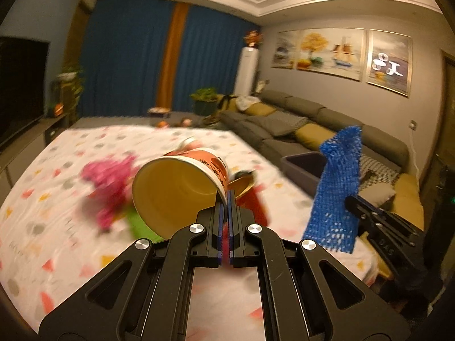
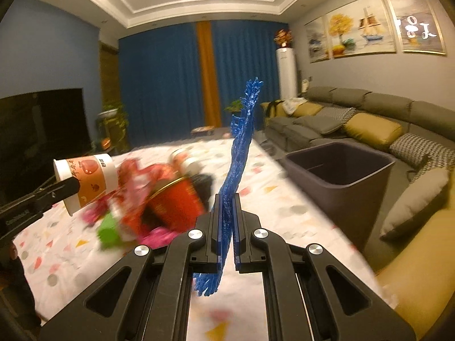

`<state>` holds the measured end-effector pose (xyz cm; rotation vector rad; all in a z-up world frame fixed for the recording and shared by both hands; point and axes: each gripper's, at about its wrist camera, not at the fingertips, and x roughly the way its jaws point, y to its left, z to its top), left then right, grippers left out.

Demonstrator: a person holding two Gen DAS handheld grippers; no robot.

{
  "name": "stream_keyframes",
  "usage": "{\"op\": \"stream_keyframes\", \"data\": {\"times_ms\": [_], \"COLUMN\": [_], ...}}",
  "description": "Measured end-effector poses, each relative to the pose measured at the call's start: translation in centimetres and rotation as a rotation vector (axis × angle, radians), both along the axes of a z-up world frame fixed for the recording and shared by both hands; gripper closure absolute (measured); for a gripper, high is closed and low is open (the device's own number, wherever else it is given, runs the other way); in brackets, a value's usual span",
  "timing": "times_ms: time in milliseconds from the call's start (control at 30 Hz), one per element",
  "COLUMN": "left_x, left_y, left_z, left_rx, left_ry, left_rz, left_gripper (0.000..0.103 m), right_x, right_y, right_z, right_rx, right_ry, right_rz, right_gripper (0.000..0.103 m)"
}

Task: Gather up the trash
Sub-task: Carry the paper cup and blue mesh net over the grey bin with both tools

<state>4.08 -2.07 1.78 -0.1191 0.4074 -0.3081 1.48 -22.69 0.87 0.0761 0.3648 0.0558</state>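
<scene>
My left gripper [image 1: 227, 197] is shut on the rim of a paper cup [image 1: 176, 187] with orange print. The cup hangs tilted above the table, its yellow inside facing the left wrist camera. In the right wrist view the same cup [image 2: 88, 176] shows at the left, held by the left gripper [image 2: 74, 185]. My right gripper [image 2: 226, 199] is shut on a strip of blue foam net [image 2: 239, 147], which stands up between the pads and hangs out below them. The left wrist view has the net [image 1: 338, 187] at the right, lifted off the table by the right gripper [image 1: 349, 200].
A dark grey bin [image 2: 341, 167] stands open beside the table's right edge, before a grey and yellow sofa [image 2: 369, 122]. On the patterned tablecloth [image 2: 284, 213] lies a pile with a red tub [image 2: 176, 201], pink wrappers [image 1: 111, 182] and a green piece [image 2: 109, 230]. A television [image 2: 42, 125] stands left.
</scene>
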Motion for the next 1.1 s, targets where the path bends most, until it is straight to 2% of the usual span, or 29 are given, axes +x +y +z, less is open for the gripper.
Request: {"op": "stream_keyframes", "data": {"times_ms": [300, 667, 933, 1100], "left_x": [5.1, 13.2, 16.4, 17.6], "left_y": [-10.6, -21.3, -25.1, -25.7], "left_z": [2.6, 0.9, -0.9, -1.9], "left_rx": [0.002, -0.014, -0.034, -0.032], "left_ry": [-0.065, -0.033, 0.006, 0.031], "left_rz": [-0.182, -0.301, -0.337, -0.351], "left_gripper": [0.101, 0.101, 0.101, 0.101], "right_x": [3.3, 8.0, 10.6, 11.7], "right_y": [-7.8, -14.8, -16.9, -17.2], "right_z": [1.7, 1.5, 0.5, -0.1], "right_rx": [-0.033, -0.008, -0.007, -0.002], "right_ry": [-0.070, -0.064, -0.040, -0.017], "right_rz": [-0.188, -0.295, -0.334, -0.339], "right_gripper": [0.096, 0.096, 0.096, 0.096]}}
